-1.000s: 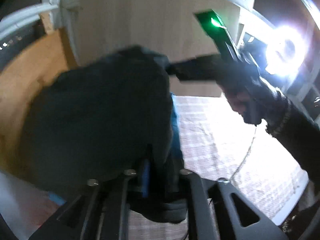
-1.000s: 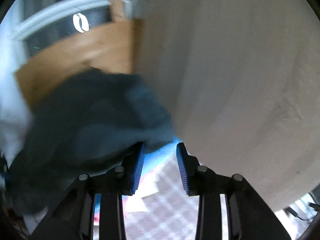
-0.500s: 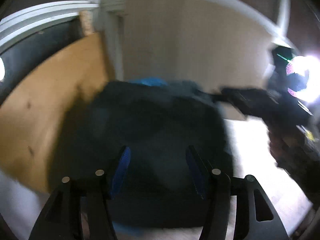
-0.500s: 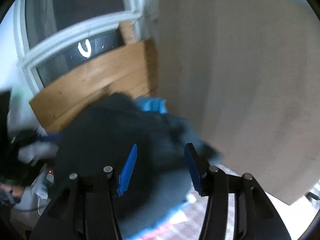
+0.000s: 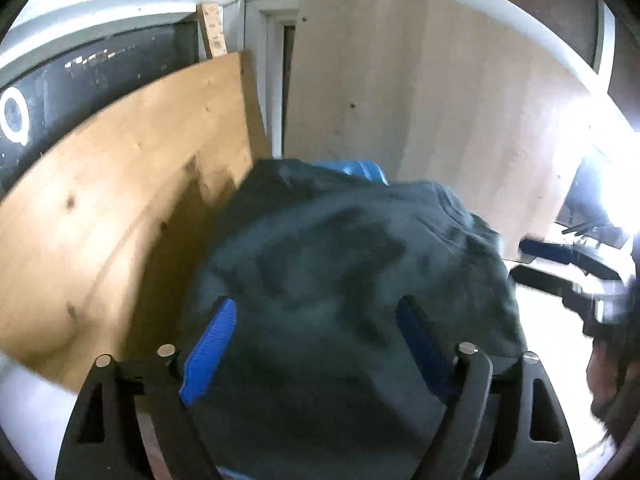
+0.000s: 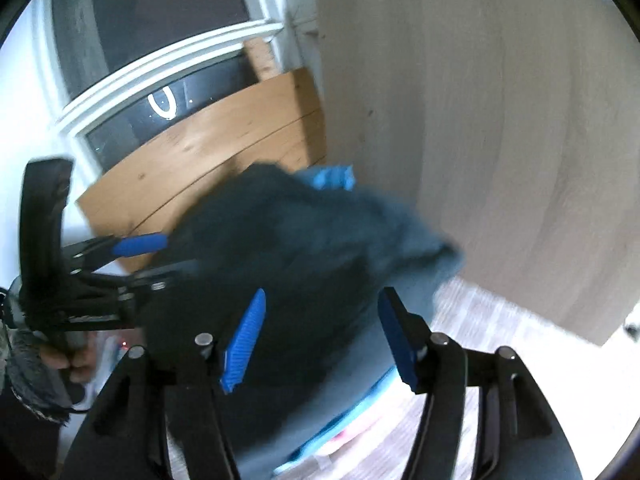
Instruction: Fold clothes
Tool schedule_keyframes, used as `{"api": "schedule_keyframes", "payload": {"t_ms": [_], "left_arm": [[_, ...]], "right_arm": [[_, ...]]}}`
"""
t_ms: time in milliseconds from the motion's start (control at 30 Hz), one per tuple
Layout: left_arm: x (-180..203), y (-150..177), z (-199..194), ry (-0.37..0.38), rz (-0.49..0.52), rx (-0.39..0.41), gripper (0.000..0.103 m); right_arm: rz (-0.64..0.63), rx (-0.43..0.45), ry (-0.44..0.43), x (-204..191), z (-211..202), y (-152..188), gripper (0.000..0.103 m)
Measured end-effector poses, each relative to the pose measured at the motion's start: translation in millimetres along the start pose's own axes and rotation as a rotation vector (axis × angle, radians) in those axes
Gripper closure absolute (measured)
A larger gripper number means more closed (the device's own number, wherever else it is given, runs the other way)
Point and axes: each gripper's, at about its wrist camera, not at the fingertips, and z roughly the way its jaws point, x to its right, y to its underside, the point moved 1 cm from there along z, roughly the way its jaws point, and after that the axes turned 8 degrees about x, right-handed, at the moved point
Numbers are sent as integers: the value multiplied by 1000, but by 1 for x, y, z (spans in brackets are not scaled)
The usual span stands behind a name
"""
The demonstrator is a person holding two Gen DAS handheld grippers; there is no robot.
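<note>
A dark teal garment (image 5: pixel 352 264) lies heaped in front of me, with a bright blue cloth (image 5: pixel 352 168) showing at its far top edge. My left gripper (image 5: pixel 316 320) is open, its blue pads spread wide over the garment's near side. My right gripper (image 6: pixel 324 312) is open too, just above the same garment (image 6: pixel 304 248). The left gripper also shows in the right wrist view (image 6: pixel 140 256) at the garment's left edge, and the right gripper (image 5: pixel 532 260) shows at the right in the left wrist view. Neither grips the cloth.
An orange wood board (image 5: pixel 120 208) and a pale wood panel (image 5: pixel 440 100) lean upright behind the heap. A checked cloth surface (image 6: pixel 492 320) lies under it. A bright lamp (image 5: pixel 612 152) glares at the right. A dark window (image 6: pixel 132 120) is behind.
The left gripper, shut on the garment a second ago, has opened and let it go. The garment has dropped into a heap. The right gripper's jaws have opened wider.
</note>
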Motion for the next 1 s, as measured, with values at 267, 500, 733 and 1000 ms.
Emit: {"api": "schedule_keyframes", "payload": {"t_ms": [267, 500, 733, 1000], "left_arm": [[10, 15, 3, -96, -13, -85, 14], [49, 19, -102, -37, 3, 21, 9], [104, 17, -147, 25, 77, 92, 2], [179, 54, -196, 16, 65, 79, 2]], "right_arm": [[18, -119, 158, 11, -27, 39, 45], [107, 37, 300, 50, -165, 52, 43], [169, 17, 432, 70, -247, 122, 43], [215, 41, 430, 98, -313, 162, 43]]}}
